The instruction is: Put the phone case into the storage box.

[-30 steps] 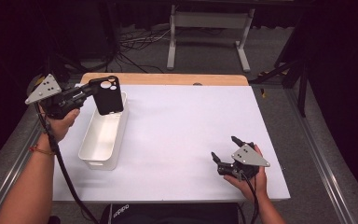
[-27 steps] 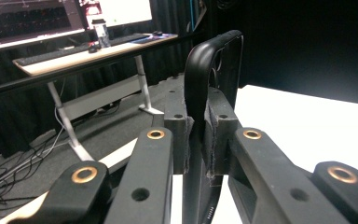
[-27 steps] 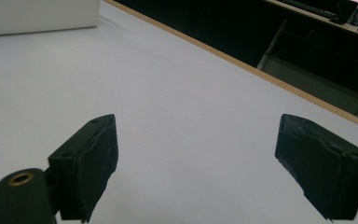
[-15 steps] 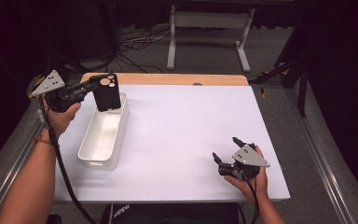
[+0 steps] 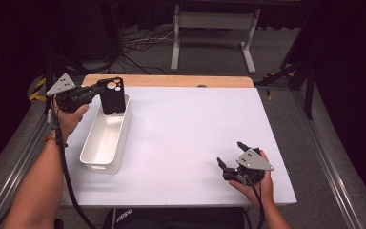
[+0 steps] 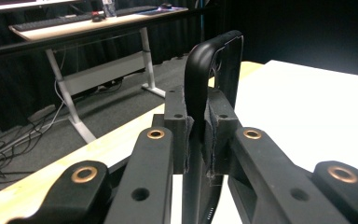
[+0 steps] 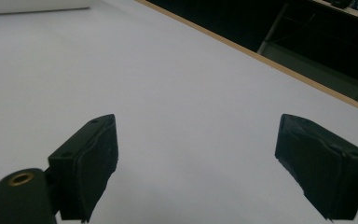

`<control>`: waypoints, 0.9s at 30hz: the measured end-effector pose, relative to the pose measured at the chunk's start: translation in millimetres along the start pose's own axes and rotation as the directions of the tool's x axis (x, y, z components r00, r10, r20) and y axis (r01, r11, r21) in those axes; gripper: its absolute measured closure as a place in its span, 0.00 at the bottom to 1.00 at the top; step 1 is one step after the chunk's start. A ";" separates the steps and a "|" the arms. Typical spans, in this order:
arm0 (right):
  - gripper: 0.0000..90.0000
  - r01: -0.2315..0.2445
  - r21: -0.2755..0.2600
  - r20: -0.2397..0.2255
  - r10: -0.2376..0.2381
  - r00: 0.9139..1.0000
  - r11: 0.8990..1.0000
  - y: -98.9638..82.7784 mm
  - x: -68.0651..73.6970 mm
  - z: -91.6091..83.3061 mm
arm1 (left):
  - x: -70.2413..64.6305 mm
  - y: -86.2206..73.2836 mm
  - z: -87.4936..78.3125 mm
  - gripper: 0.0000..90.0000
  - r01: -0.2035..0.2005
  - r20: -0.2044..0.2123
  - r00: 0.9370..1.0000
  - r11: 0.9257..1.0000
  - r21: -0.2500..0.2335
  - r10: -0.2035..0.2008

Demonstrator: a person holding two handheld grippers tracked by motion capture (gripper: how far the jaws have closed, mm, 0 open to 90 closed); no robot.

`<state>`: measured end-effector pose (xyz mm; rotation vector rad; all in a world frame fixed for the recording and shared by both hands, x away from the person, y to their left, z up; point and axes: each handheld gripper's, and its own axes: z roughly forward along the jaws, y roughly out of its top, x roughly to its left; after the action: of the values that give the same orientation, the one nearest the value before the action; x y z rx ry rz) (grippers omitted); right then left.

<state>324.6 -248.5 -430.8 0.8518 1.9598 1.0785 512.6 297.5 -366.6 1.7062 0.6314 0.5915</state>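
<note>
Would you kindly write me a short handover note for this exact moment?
Left claw: shut on the black phone case, held upright over the far end of the white bin.
Right claw: open, holding nothing, low over the white table near its front right.
Done: case picked up.
Left: probably lower the case into the bin and release it.

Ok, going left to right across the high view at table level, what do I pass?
Left tool clamped on the black phone case → white bin → bare stretch of white table → right tool, jaws apart, resting near the front right corner.
</note>
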 end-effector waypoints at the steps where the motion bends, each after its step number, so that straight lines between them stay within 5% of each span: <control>1: 0.16 0.000 0.000 0.000 0.000 1.000 1.000 0.0 0.0 0.0 | 1.5 -2.1 1.9 0.91 0.002 0.006 1.000 1.000 0.010 -0.002; 9: 0.16 0.000 0.022 -0.002 0.000 1.000 1.000 -2.7 0.8 2.5 | 8.4 -21.1 22.3 0.91 0.020 0.012 1.000 0.999 0.030 -0.020; 17: 0.16 0.007 0.031 -0.008 -0.007 1.000 0.999 -3.2 2.6 4.2 | 14.5 -31.7 26.1 0.91 0.052 0.019 0.998 0.998 0.020 -0.052; 27: 0.16 0.019 0.039 -0.025 -0.018 1.000 0.999 -3.1 5.8 6.4 | 20.3 -39.5 28.2 0.84 0.043 -0.082 0.996 0.996 0.074 -0.037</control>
<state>326.3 -242.6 -437.6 0.8432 2.0114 1.0473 542.5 299.0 -409.9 1.7426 0.7520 0.6177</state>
